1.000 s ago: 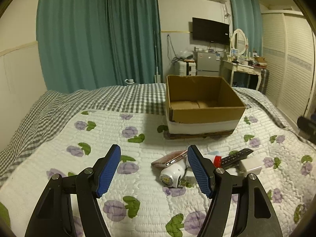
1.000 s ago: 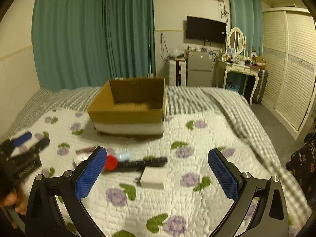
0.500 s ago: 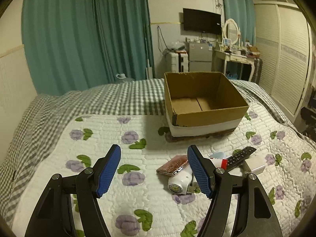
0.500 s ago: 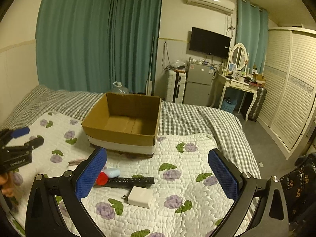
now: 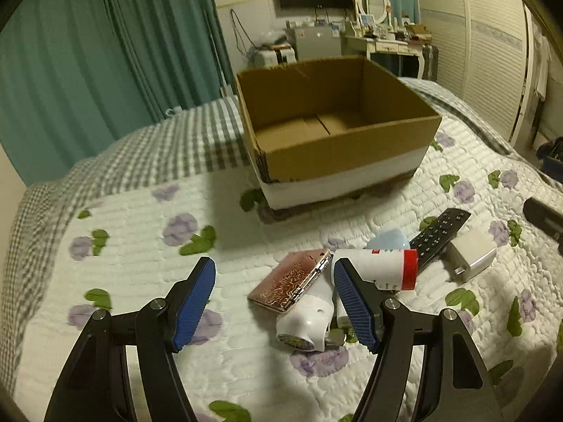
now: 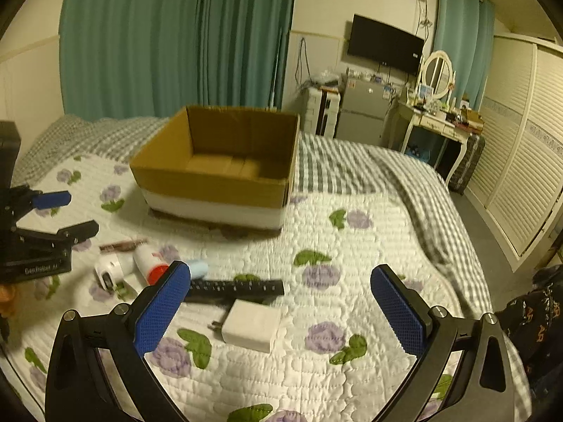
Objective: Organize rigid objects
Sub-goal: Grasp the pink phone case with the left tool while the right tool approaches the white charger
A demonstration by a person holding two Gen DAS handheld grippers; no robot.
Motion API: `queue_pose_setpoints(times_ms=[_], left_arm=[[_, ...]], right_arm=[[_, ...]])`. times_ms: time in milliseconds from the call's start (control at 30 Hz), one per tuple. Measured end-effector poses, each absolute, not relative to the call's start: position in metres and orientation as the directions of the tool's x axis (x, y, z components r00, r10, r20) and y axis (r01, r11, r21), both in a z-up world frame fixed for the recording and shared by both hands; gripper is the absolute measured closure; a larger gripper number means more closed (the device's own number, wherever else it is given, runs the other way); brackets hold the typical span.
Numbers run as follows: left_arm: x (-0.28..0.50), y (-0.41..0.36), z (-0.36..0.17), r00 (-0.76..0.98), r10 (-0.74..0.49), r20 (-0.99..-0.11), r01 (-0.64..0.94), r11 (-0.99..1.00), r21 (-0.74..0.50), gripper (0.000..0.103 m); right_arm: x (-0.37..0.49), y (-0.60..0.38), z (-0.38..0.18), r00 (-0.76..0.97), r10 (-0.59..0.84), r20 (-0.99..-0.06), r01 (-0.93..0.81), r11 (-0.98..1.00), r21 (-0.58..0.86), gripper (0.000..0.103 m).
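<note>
Closer now, my left hand-held gripper (image 5: 274,274) hovers spread and empty over the rose-gold phone (image 5: 291,282) and red-capped bottle (image 5: 378,269); my right hand-held gripper (image 6: 279,293), released too, frames the white charger (image 6: 251,325) near the cardboard box (image 6: 214,184) on the bed (image 6: 352,246).

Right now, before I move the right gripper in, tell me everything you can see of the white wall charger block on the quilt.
The white wall charger block is a squarish, smooth plastic brick lying flat on the flower-print quilt. Two metal prongs stick out of one end, pointing toward the left gripper's side. It sits just in front of the black remote control, close to it; whether they touch is unclear. The left wrist view shows it beside the remote's end. Nothing grips it; the open right gripper hovers over it.
</note>
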State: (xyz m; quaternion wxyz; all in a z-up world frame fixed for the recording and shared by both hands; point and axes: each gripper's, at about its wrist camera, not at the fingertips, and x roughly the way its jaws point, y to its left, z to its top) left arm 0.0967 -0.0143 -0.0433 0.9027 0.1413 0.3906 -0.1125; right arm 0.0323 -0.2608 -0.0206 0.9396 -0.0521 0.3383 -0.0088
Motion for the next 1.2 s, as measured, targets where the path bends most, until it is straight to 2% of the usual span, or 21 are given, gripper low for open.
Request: queue_pose_setpoints(times_ms=[233, 433, 700, 800, 900, 933, 1033, 1200], left_arm=[[0.106, -0.017, -0.071, 0.621, -0.083, -0.779, 0.356, 0.916, 0.186, 0.03], [0.123, -0.012, -0.089, 0.583, -0.094, -0.807, 0.36, 0.92, 0.153, 0.03], [0.145, 0.001, -0.091, 0.593, -0.02, -0.805, 0.263, 0.95, 0.17, 0.03], [0.153, 0.011, -0.096, 0.559, -0.064, -0.827, 0.251, 0.963, 0.095, 0.033], [0.155, 0.009, -0.099, 0.558, -0.079, -0.826, 0.264, 0.961, 0.086, 0.034], [0.155, 0.008, -0.1, 0.56, -0.085, -0.824, 0.272, 0.958, 0.086, 0.037], [0.154, 0.002, -0.102, 0.556, -0.107, -0.824, 0.296, 0.952, 0.075, 0.066], [0.149, -0.003, -0.099, 0.56, -0.129, -0.818, 0.307, 0.95, 0.061, 0.08]], right_arm=[[0.052, -0.261, -0.059, 0.713, -0.058, -0.699, -0.026, 0.994, -0.108, 0.0], [0.061, -0.258, -0.085, 0.678, -0.084, -0.73, -0.025, 0.99, -0.137, 0.0], [0.069, -0.269, -0.104, 0.636, -0.082, -0.768, -0.007, 0.994, -0.112, 0.0], [0.072, -0.269, -0.109, 0.627, -0.078, -0.775, -0.011, 0.994, -0.108, 0.0], [0.075, -0.266, -0.112, 0.632, -0.078, -0.771, -0.018, 0.993, -0.115, 0.0], [0.076, -0.264, -0.114, 0.629, -0.081, -0.773, -0.024, 0.992, -0.123, 0.0], [0.079, -0.259, -0.121, 0.619, -0.076, -0.782, -0.048, 0.99, -0.134, 0.0], [0.083, -0.259, -0.125, 0.609, -0.049, -0.791, -0.055, 0.993, -0.103, 0.0]])
